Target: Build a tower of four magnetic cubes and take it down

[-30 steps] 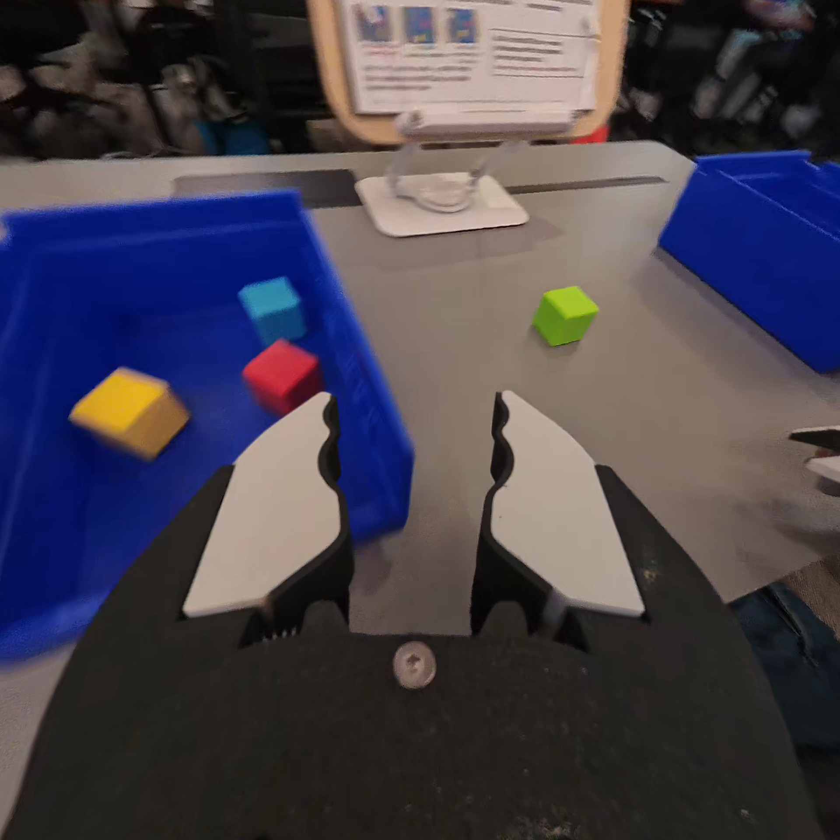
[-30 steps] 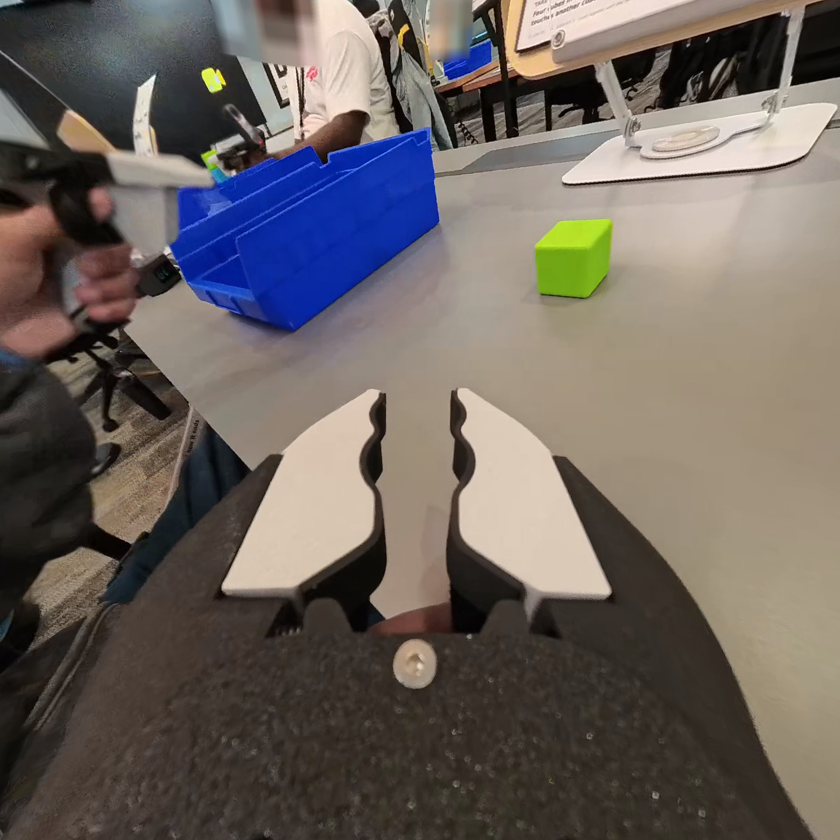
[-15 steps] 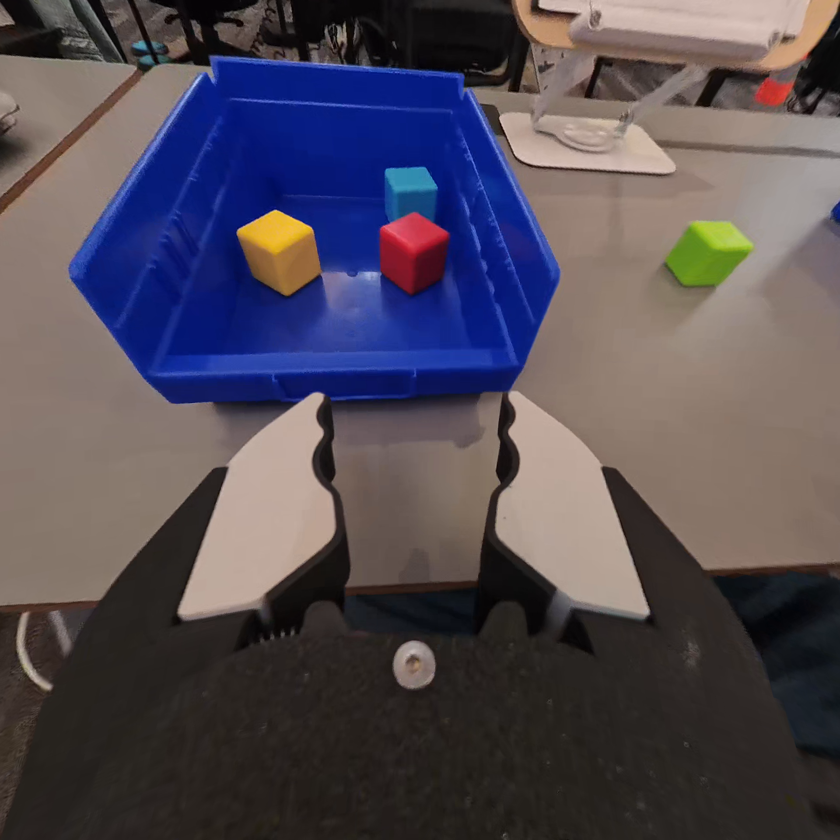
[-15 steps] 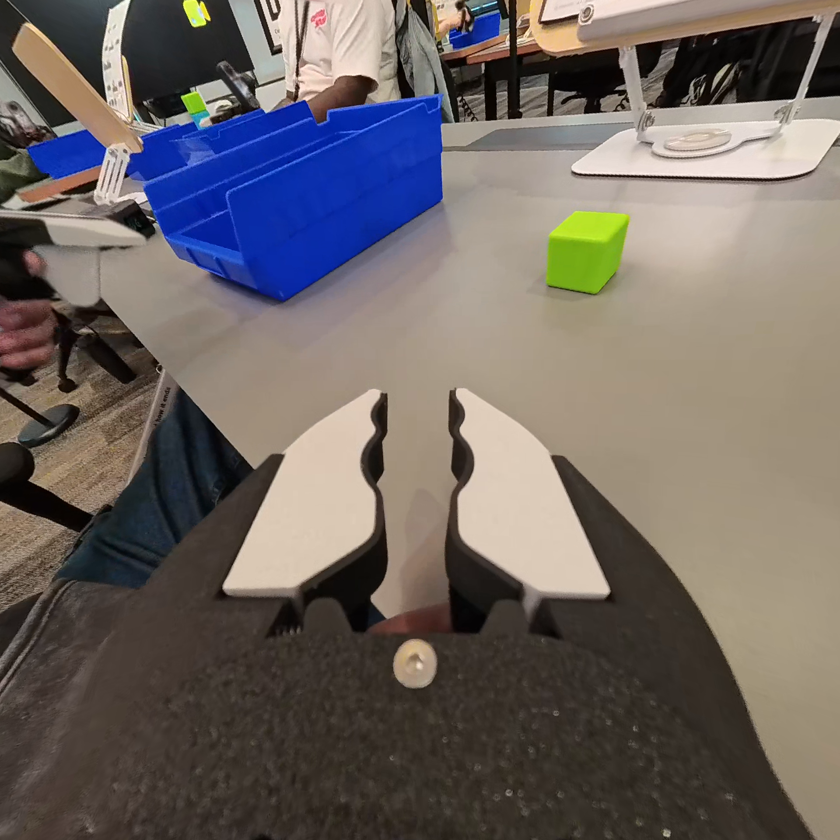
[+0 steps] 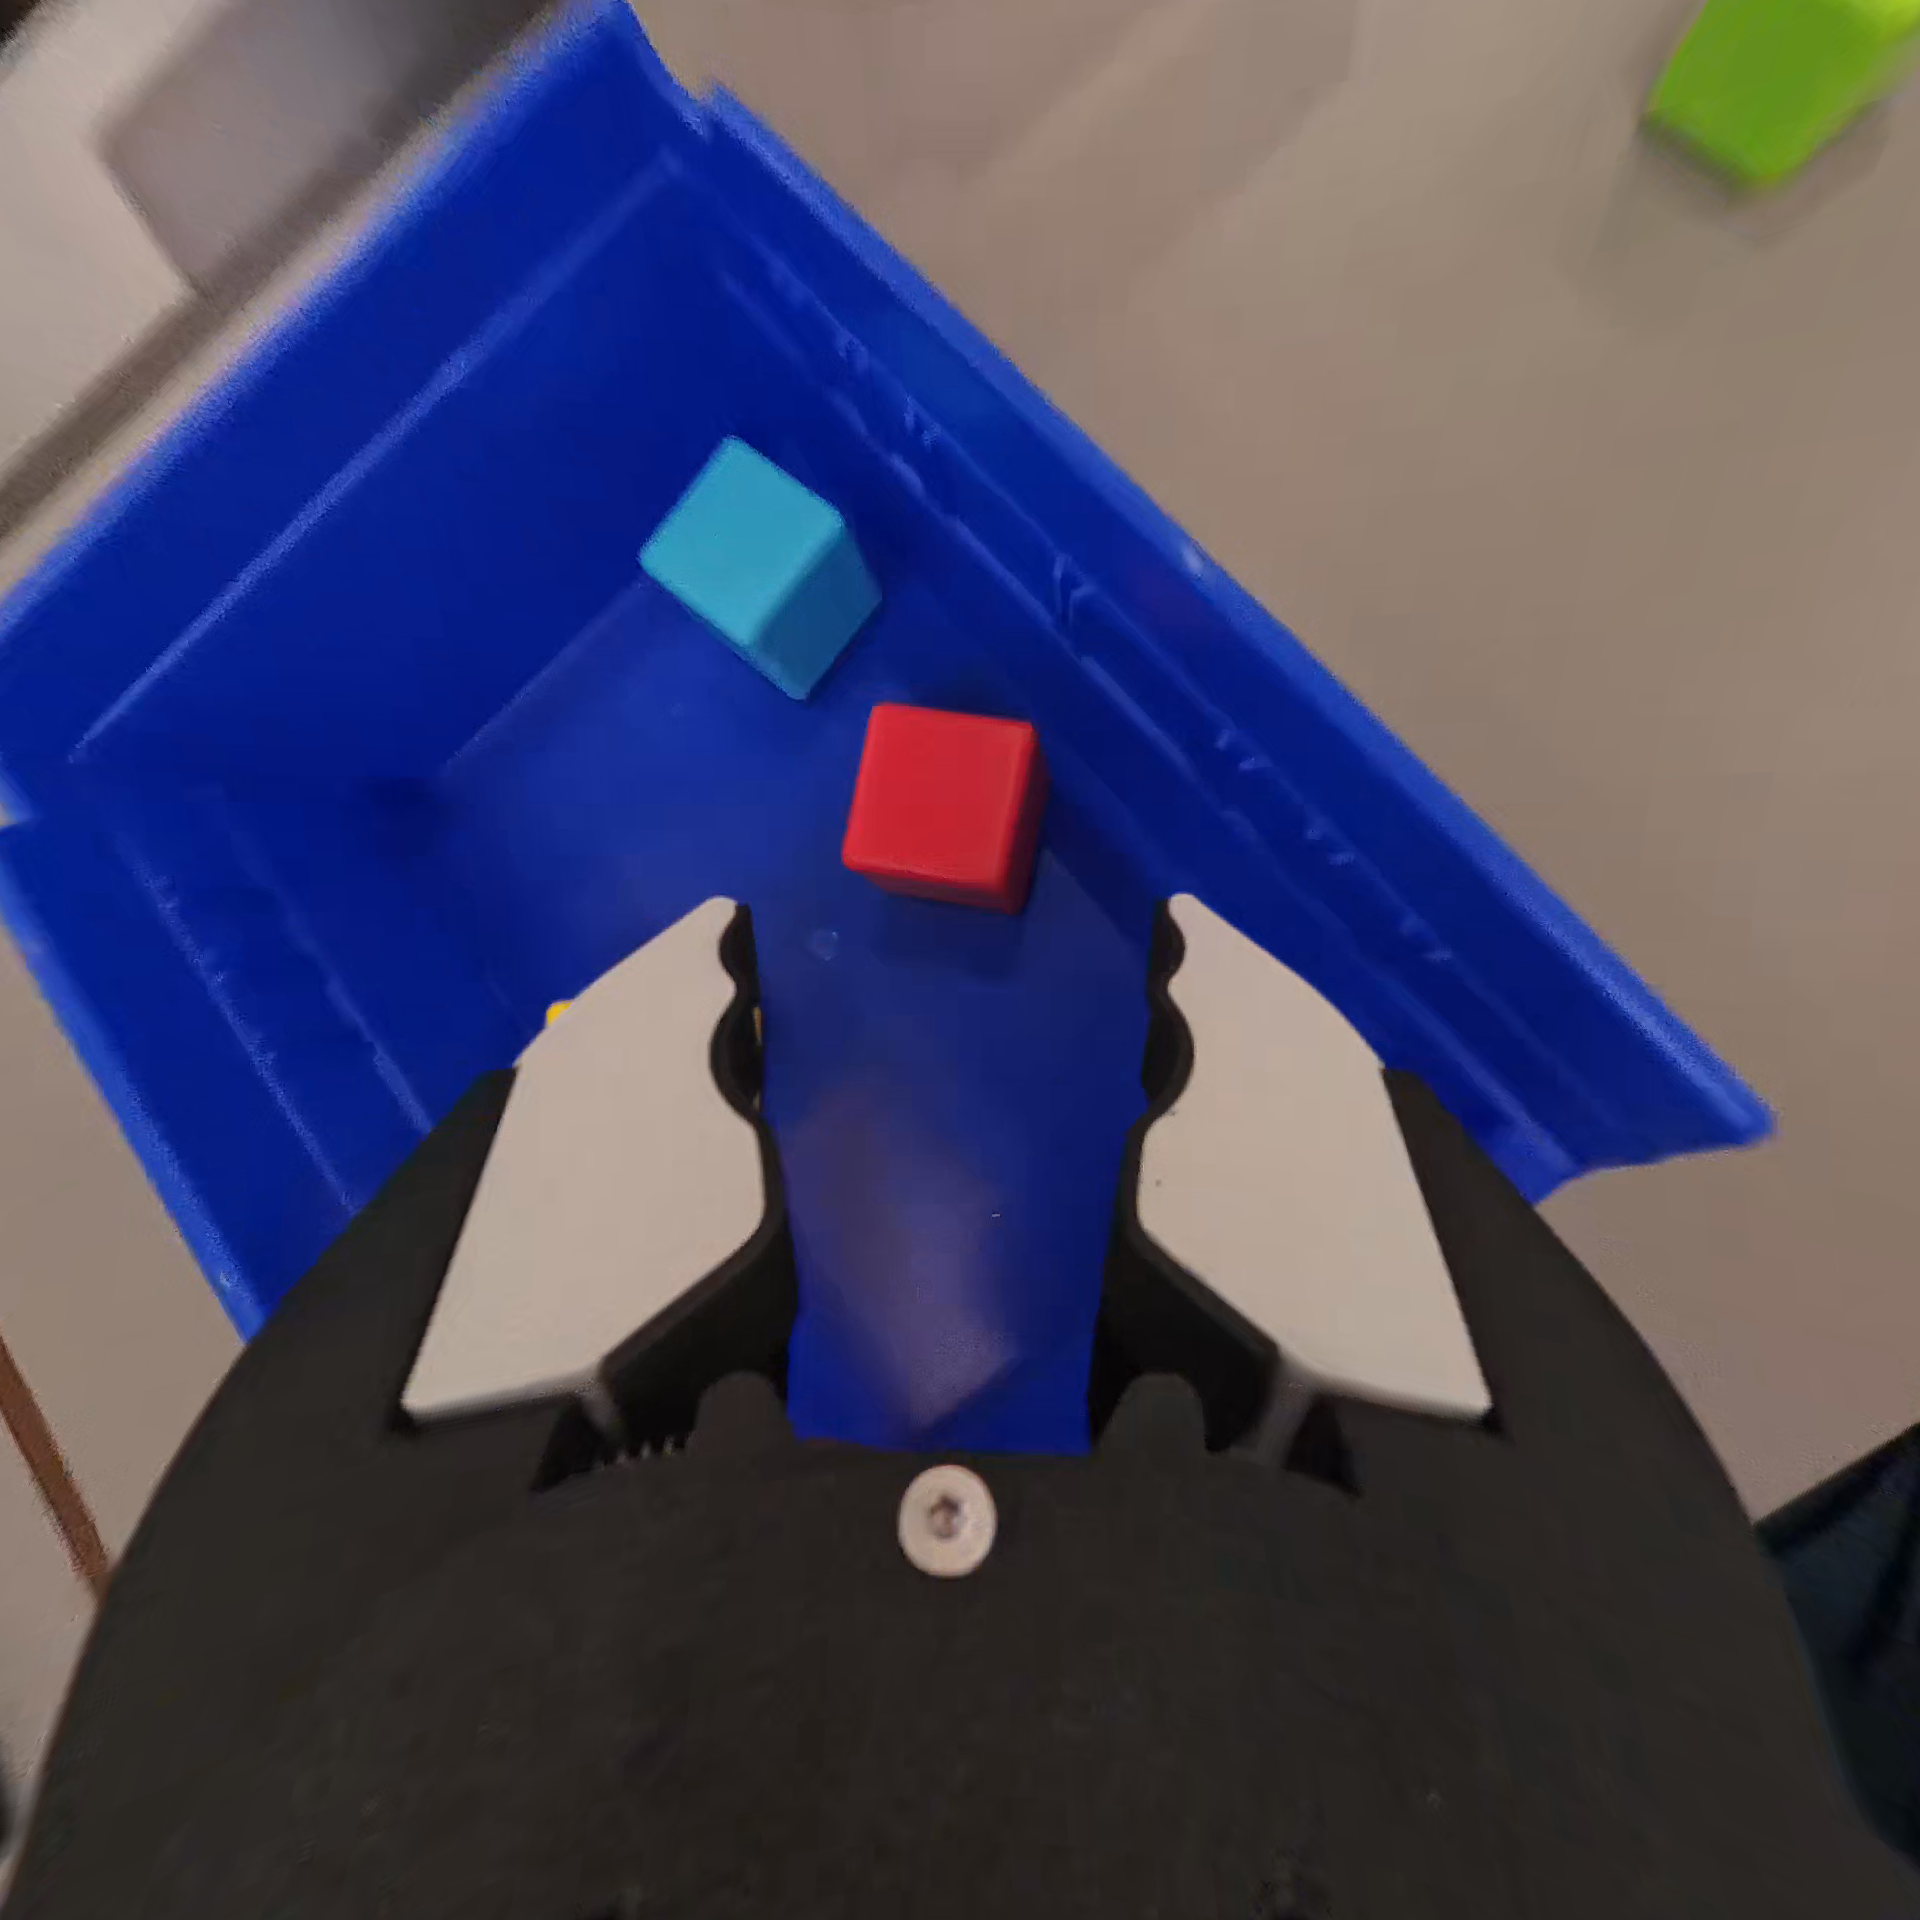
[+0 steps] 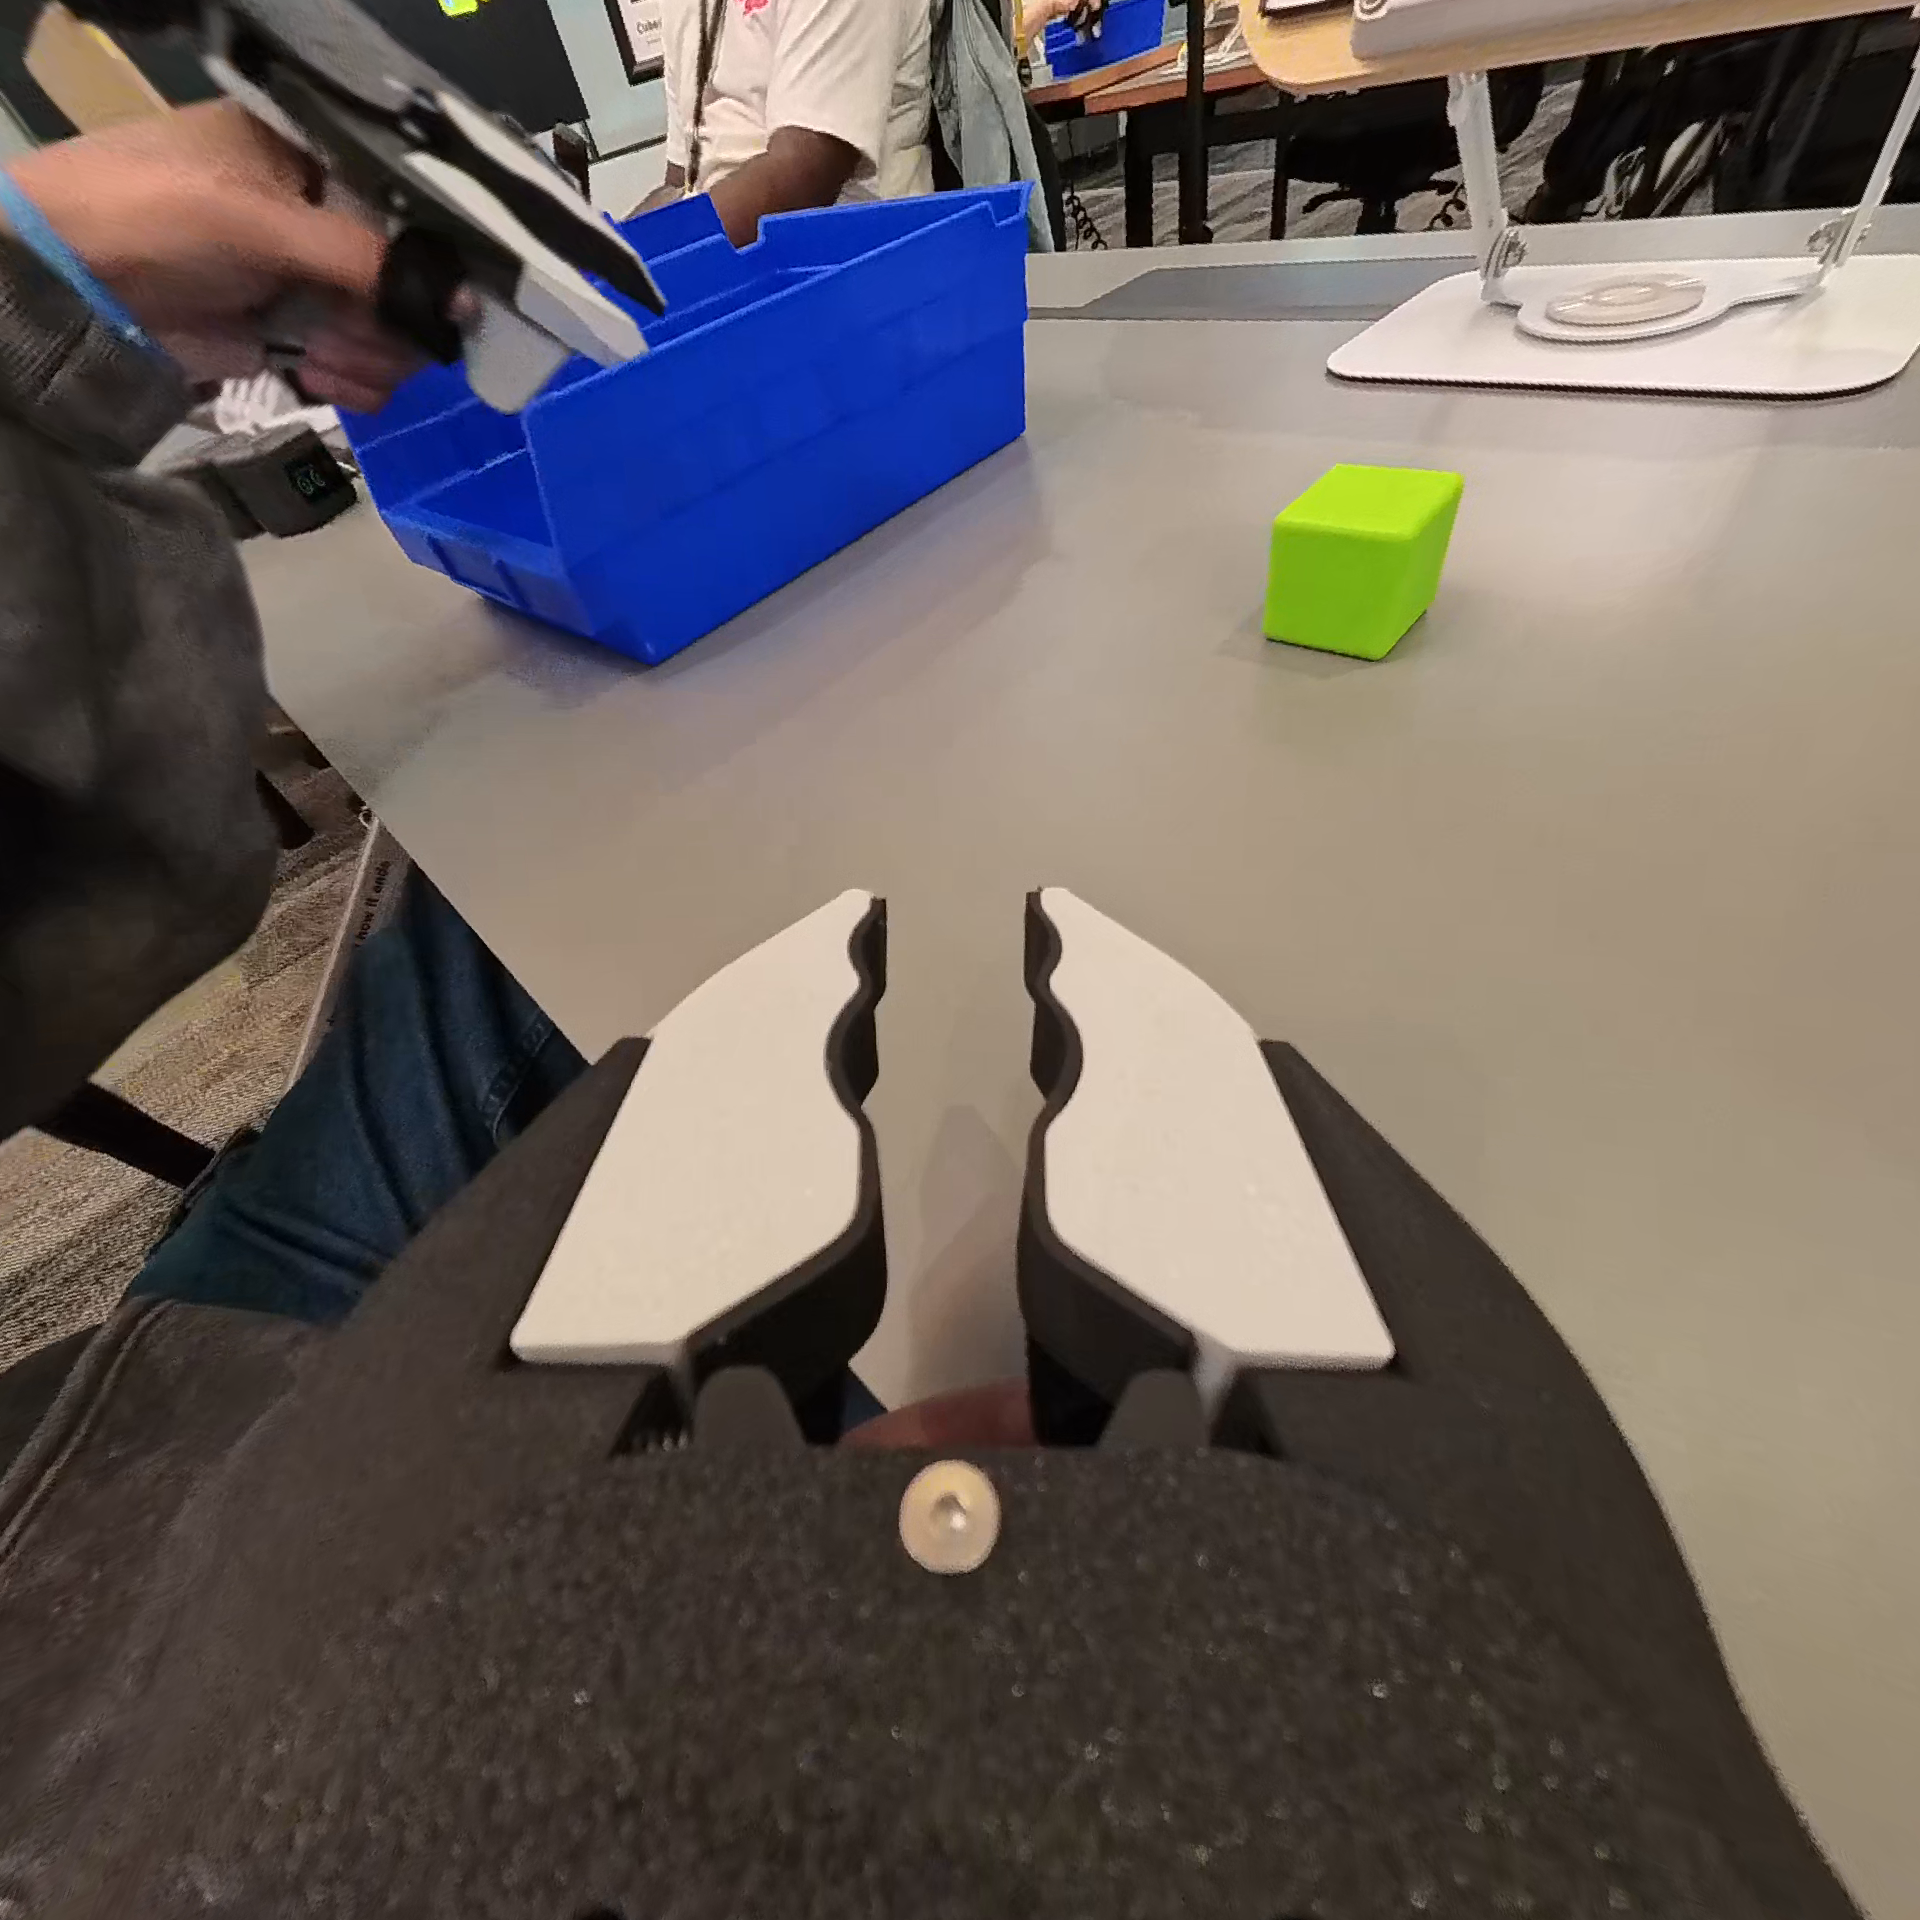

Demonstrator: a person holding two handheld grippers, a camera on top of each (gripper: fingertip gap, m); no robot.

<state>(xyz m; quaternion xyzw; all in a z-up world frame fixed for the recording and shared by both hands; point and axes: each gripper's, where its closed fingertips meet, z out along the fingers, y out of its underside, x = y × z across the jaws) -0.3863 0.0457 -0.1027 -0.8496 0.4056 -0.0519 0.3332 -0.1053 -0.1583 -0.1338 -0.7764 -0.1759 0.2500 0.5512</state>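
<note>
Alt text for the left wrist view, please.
The open left tool points down into a blue bin holding a red cube and a teal cube. A green cube sits outside on the grey table.

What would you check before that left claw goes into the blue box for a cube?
1. Left gripper open wide enough for a cube: ok, jaws spread, nothing between them.
2. Gripper above the blue bin: ok, it looks down into it.
3. Red cube free to grasp: ok, it sits apart from the light blue cube, though close to the bin wall.
4. Yellow cube located: cannot tell, only a sliver shows behind the left finger.
5. Green cube ready as tower base: ok, alone on the grey table.
6. Right gripper out of the way: ok, empty, slightly open, away from the bin.
</note>
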